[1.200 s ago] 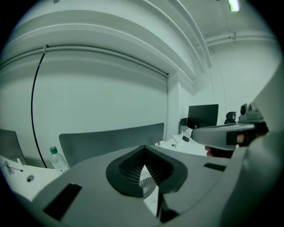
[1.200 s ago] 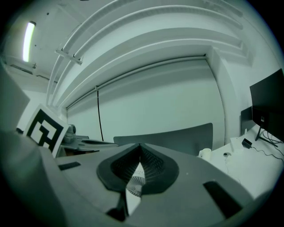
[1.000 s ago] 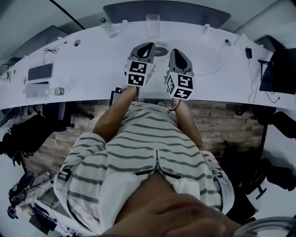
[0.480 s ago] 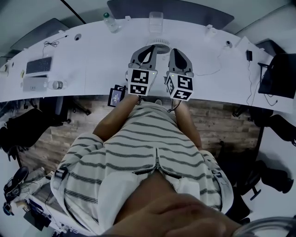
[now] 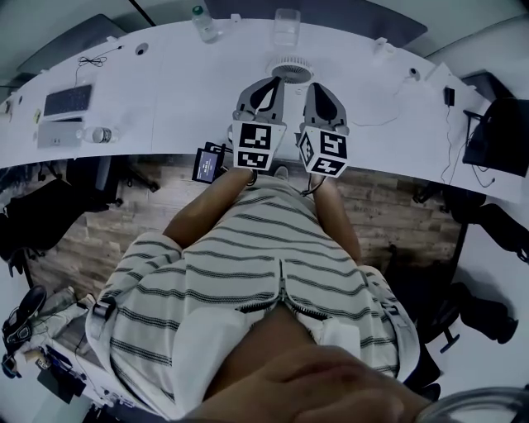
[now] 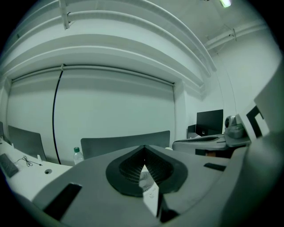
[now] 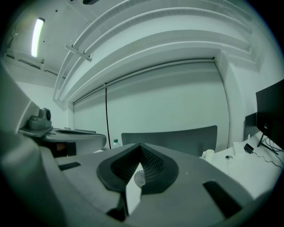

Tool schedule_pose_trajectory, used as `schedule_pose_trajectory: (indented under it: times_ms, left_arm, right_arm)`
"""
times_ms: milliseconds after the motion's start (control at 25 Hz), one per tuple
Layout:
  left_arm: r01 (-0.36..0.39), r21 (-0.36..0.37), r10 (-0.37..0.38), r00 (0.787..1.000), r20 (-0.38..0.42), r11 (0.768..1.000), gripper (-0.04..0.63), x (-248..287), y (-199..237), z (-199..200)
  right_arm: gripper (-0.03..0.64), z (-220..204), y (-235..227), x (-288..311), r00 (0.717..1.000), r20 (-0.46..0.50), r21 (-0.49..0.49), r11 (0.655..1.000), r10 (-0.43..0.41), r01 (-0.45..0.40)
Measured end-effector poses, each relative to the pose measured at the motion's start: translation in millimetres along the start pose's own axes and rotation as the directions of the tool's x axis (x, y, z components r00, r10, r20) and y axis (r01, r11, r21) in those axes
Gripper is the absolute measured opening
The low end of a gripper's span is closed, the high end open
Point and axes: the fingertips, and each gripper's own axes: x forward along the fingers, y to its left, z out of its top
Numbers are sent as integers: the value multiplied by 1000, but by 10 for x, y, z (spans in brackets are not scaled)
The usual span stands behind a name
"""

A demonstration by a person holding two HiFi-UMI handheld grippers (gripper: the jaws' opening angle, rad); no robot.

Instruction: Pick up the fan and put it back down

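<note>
White fan (image 5: 291,68), whole at top centre in head view, shows only as a sliver beyond the closed left claw (image 5: 266,85) and closed right claw (image 5: 314,89).

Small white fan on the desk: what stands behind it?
A clear plastic container stands behind the small round white fan, near the white desk's far edge. In the left gripper view, shut fingers cover most of the fan.
</note>
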Motion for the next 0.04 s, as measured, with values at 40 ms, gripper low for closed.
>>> schedule_pose_trajectory:
  times_ms: [40]
  left_arm:
    - [-2, -3, 2, 1000, 1, 1000, 8, -24, 11, -5]
  right_arm:
    - [11, -1, 21, -9, 1000, 1, -1, 1000, 0, 0]
